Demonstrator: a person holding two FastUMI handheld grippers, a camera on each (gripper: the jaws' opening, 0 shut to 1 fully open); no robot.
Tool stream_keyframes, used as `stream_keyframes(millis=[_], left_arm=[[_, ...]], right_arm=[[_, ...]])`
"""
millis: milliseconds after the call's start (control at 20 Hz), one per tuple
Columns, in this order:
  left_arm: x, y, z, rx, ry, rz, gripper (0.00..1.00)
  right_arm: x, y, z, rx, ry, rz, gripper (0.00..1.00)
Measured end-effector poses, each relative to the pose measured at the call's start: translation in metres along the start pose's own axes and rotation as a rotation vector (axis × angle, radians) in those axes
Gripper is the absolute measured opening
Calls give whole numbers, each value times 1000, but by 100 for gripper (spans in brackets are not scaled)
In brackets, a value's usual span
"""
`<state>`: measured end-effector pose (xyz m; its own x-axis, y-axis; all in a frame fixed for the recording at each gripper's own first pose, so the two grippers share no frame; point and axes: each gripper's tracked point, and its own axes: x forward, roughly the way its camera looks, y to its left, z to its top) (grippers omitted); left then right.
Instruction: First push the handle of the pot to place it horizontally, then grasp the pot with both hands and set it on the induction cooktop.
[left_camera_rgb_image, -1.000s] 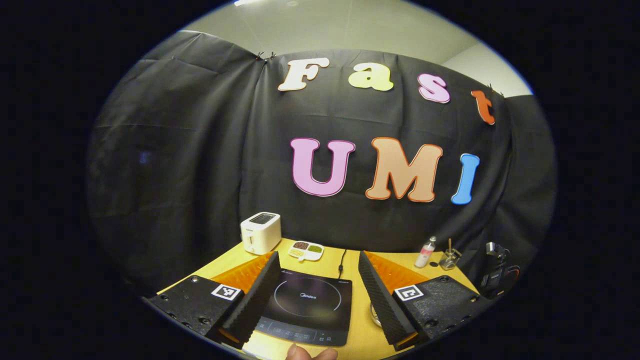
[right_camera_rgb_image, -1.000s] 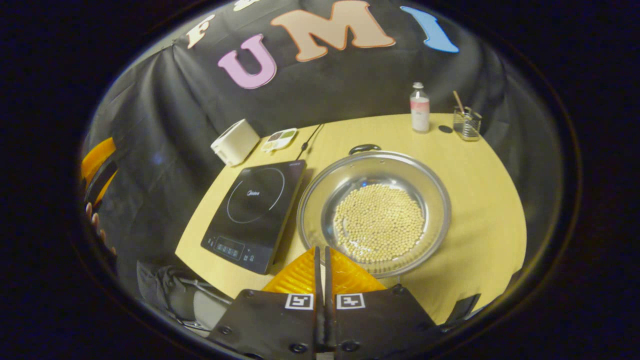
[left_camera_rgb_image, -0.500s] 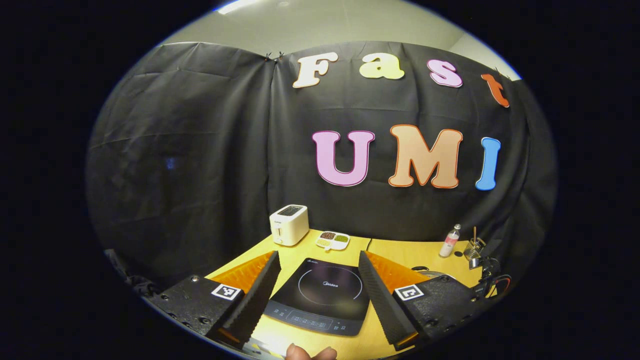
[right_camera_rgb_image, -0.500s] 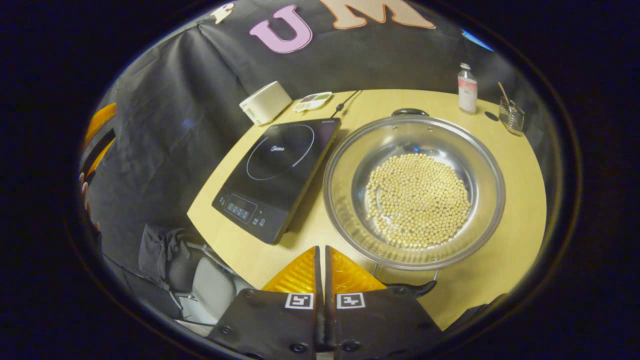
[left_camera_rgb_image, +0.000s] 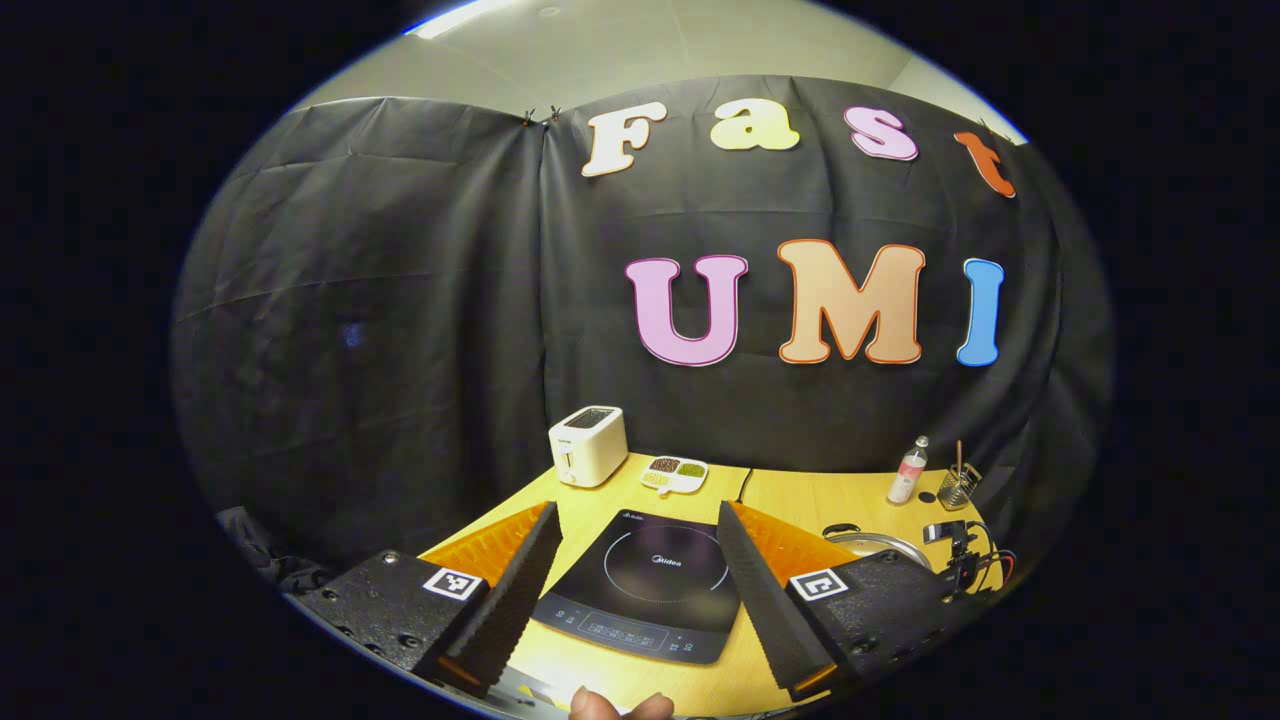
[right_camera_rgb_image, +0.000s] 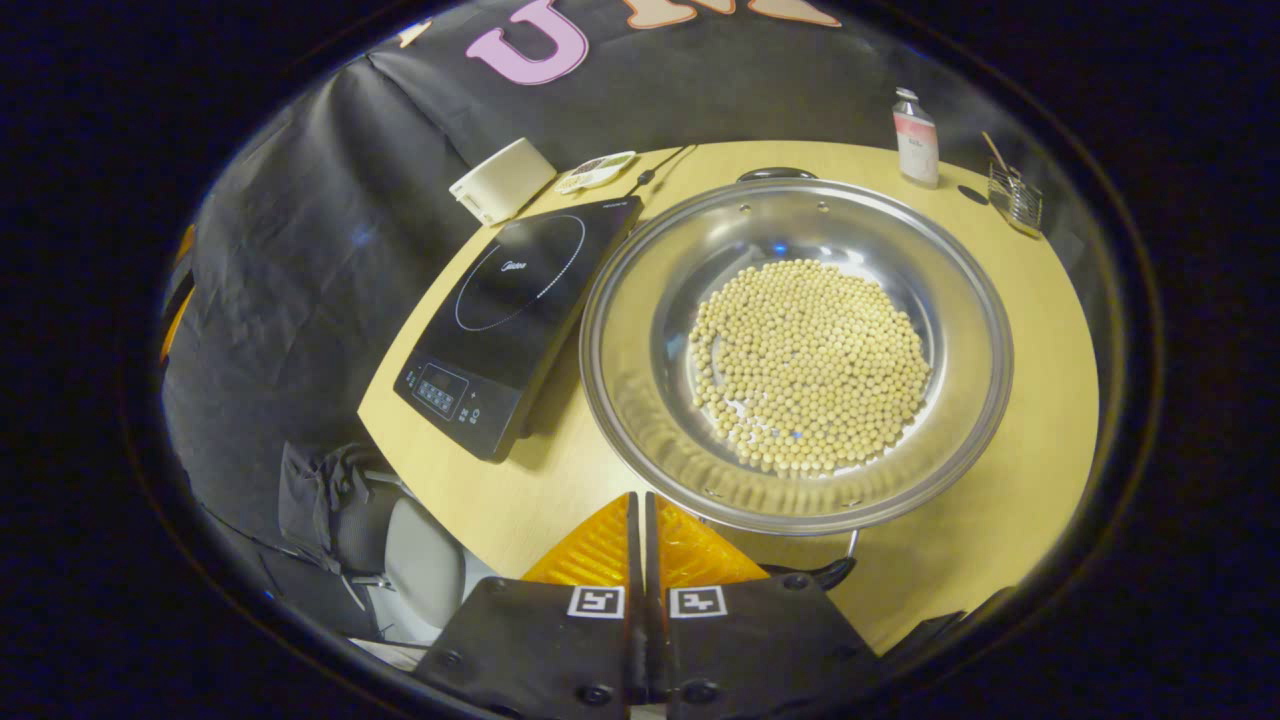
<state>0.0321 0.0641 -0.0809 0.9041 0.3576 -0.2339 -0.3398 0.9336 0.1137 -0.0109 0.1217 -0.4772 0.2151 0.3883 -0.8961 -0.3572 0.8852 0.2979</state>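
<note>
A wide steel pot (right_camera_rgb_image: 640, 400) holding pale soybeans (right_camera_rgb_image: 810, 365) stands on the yellow table, right of the black induction cooktop (right_camera_rgb_image: 510, 310). Its far black handle (right_camera_rgb_image: 775, 173) points away from me. The near handle (right_camera_rgb_image: 820, 572) lies just right of my right gripper (right_camera_rgb_image: 640, 500), which is shut with nothing between its fingers. Whether the gripper touches that handle I cannot tell. In the left gripper view my left gripper (left_camera_rgb_image: 637, 515) is held open above the table's near edge, with the cooktop (left_camera_rgb_image: 650, 590) seen between its fingers and the pot's rim (left_camera_rgb_image: 880, 545) to the right.
A white toaster (left_camera_rgb_image: 588, 445), a small dish of beans (left_camera_rgb_image: 675, 475), a bottle (left_camera_rgb_image: 907, 470) and a glass holder (left_camera_rgb_image: 958, 487) line the table's back. The cooktop's cord (right_camera_rgb_image: 660, 170) runs backward. A chair (right_camera_rgb_image: 410, 560) sits below the table's left edge.
My right gripper has moved in toward the pot, staying shut; the near handle now sits beside its fingers. The left gripper drew back and swung slightly, still open.
</note>
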Motion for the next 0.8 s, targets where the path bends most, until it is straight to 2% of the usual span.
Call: stream_keyframes(millis=[350,450,500,550,650,700,750,800], left_arm=[[4,-17,1,-6,-7,-30,96],[5,-19,1,-5,-11,-35,93],[5,-20,2,-2,-13,-34,96],[6,-20,0,-2,-14,-35,93],[7,-20,-1,-7,-12,-32,96],[9,-21,-1,-12,-11,-28,96],[10,-20,0,-16,-12,-26,93],[10,-20,1,-17,-13,-24,96]], right_arm=[[-9,-24,-5,16,5,-46,2],[-11,-34,-6,29,4,-64,2],[-11,-39,-5,37,5,-71,2],[-11,-44,-5,44,5,-77,2],[-13,-56,-5,53,4,-96,0],[-14,-62,-4,59,4,-105,2],[-15,-68,-4,65,5,-114,0],[-16,-75,-2,70,4,-125,0]])
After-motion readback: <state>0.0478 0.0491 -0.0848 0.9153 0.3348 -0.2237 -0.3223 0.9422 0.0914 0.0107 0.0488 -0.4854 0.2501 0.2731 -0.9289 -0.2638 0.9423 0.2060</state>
